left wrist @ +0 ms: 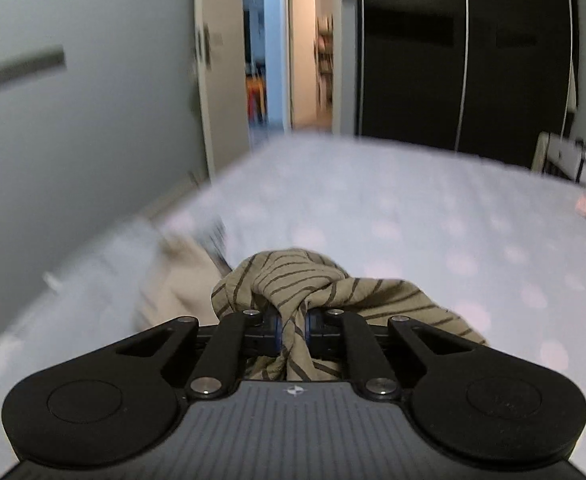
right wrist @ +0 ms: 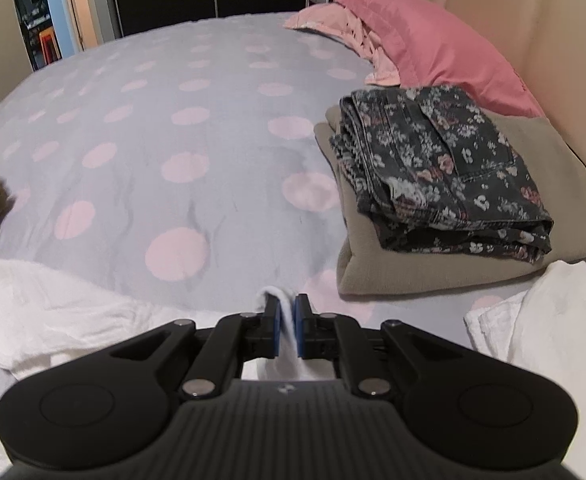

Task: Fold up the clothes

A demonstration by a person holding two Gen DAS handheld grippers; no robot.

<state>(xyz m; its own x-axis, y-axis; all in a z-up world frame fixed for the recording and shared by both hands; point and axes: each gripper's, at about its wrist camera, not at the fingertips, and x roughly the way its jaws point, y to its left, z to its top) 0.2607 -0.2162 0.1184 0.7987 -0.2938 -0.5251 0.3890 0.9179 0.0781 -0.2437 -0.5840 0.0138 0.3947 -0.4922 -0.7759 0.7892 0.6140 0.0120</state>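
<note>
Clothes were split: left hand-held gripper (left wrist: 293, 326) pinched striped cloth (left wrist: 293, 280), right hand-held gripper (right wrist: 287, 322) pinched white cloth (right wrist: 45, 304) trailing left along the bed's (right wrist: 213, 80) near edge.

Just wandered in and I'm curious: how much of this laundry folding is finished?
Done: dark floral jeans lie folded on a folded beige garment by the pink pillow. In hand: the left gripper pinches a bunched tan striped garment; the right gripper pinches a white cloth. Both are unfolded.
</note>
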